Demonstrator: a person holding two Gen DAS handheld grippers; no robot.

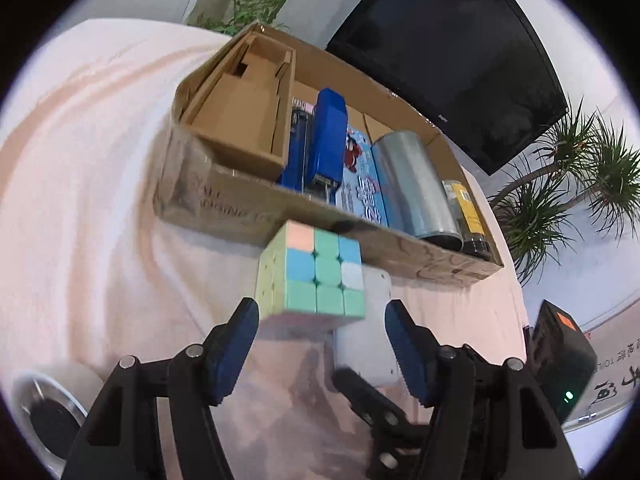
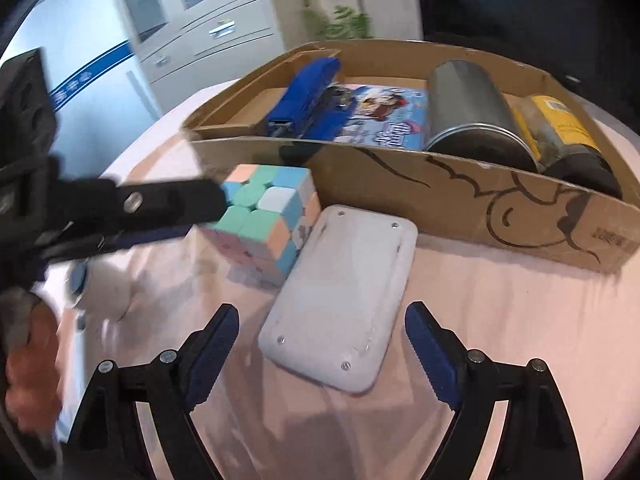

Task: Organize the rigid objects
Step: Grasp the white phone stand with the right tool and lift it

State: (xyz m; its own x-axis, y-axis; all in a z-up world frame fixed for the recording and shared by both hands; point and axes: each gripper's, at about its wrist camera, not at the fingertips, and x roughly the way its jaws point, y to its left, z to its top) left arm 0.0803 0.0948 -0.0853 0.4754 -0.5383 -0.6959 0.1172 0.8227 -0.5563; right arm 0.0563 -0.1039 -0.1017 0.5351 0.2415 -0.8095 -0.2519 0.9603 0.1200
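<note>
A pastel puzzle cube (image 1: pixel 316 276) stands on the pink cloth in front of a shallow cardboard box (image 1: pixel 280 216). My left gripper (image 1: pixel 320 316) is open, its blue pads either side of the cube's near edge without touching. In the right wrist view the cube (image 2: pixel 268 220) sits beside a white flat device (image 2: pixel 344 296) lying face down. My right gripper (image 2: pixel 320 320) is open around the device's near end. The left gripper's arm (image 2: pixel 132 204) reaches in over the cube. The box (image 2: pixel 440 196) holds a blue stapler (image 2: pixel 304 96), a silver can (image 2: pixel 468 112) and a yellow-labelled jar (image 2: pixel 564 128).
A white cylinder (image 1: pixel 44 408) lies at the lower left. A printed blue packet (image 1: pixel 360 172) lies in the box, and a smaller cardboard insert (image 1: pixel 248 112) fills its left end. A black monitor (image 1: pixel 452 52) and plants stand behind the table. Cabinets (image 2: pixel 192 32) are at far left.
</note>
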